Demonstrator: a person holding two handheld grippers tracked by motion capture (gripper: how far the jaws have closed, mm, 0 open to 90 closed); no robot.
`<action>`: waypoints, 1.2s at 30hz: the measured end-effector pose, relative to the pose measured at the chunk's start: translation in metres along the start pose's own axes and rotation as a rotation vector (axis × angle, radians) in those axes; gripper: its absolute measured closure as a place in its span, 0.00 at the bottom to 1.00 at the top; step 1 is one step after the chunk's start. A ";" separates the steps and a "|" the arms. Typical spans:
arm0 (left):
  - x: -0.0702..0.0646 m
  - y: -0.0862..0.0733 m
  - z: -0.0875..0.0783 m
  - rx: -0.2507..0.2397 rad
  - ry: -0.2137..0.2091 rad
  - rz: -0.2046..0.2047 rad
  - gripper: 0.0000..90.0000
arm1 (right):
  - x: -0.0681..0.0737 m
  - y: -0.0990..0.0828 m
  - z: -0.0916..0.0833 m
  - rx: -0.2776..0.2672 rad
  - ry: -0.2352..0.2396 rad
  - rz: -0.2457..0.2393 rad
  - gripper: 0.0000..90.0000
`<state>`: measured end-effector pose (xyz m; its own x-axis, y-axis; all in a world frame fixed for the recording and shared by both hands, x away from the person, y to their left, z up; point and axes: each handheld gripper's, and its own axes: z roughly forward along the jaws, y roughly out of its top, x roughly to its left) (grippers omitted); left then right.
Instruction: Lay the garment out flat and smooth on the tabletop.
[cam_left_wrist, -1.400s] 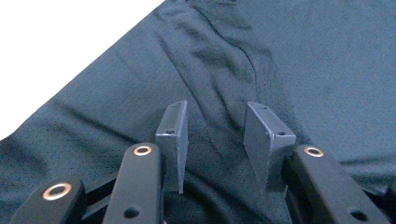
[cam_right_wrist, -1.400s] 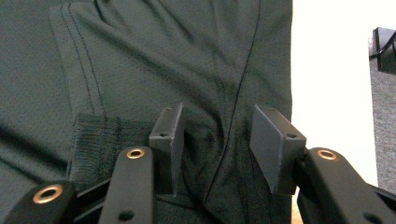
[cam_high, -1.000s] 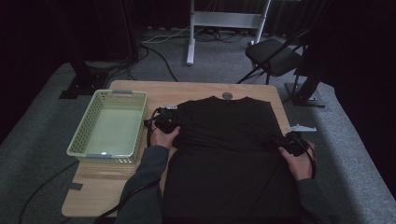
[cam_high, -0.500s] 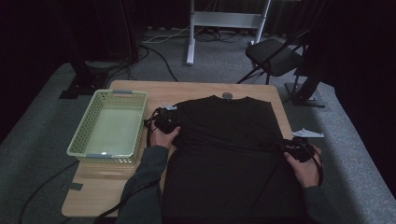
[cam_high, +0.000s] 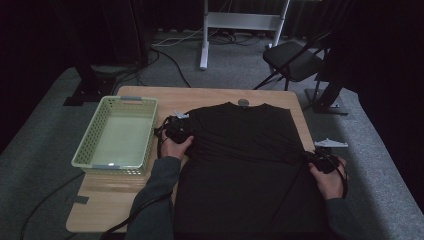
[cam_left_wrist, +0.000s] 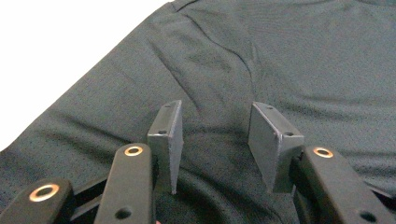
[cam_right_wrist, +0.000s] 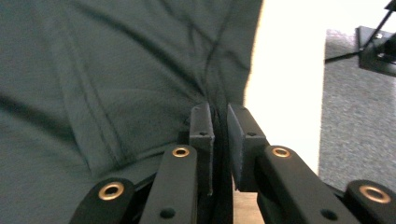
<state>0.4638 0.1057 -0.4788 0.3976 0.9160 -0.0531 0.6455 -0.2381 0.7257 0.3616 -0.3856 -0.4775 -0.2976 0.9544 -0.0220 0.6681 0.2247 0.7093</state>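
Observation:
A black T-shirt (cam_high: 245, 160) lies flat on the wooden table (cam_high: 125, 200), collar at the far side. My left gripper (cam_high: 181, 131) rests at the shirt's left sleeve. In the left gripper view its jaws (cam_left_wrist: 215, 140) stand apart over the dark fabric (cam_left_wrist: 280, 56) and have just been opening, with cloth under them but not pinched. My right gripper (cam_high: 316, 159) is at the shirt's right edge. In the right gripper view its jaws (cam_right_wrist: 219, 126) have just been closing and now pinch a fold of the shirt's hem (cam_right_wrist: 93, 70).
A pale green plastic basket (cam_high: 112, 168) stands empty on the table's left part. A small round grey object (cam_high: 243, 102) lies by the collar. Behind the table are a folding chair (cam_high: 295, 62), a white stand and cables on grey carpet.
The right hand has edged slightly towards the near side at the shirt's right edge. The left hand has stayed at the left sleeve.

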 end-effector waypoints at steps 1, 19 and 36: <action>0.000 0.000 0.000 -0.001 0.001 -0.003 0.63 | -0.002 0.000 0.000 -0.002 -0.007 0.010 0.90; -0.002 0.000 0.002 -0.015 0.005 -0.018 0.60 | -0.038 -0.001 0.000 -0.015 -0.057 0.093 0.91; -0.011 -0.003 -0.008 -0.030 -0.023 -0.011 0.51 | -0.037 -0.004 -0.021 -0.083 -0.045 0.135 0.74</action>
<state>0.4521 0.0993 -0.4746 0.4058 0.9107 -0.0768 0.6300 -0.2178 0.7454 0.3562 -0.4256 -0.4648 -0.1773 0.9830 0.0470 0.6410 0.0791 0.7635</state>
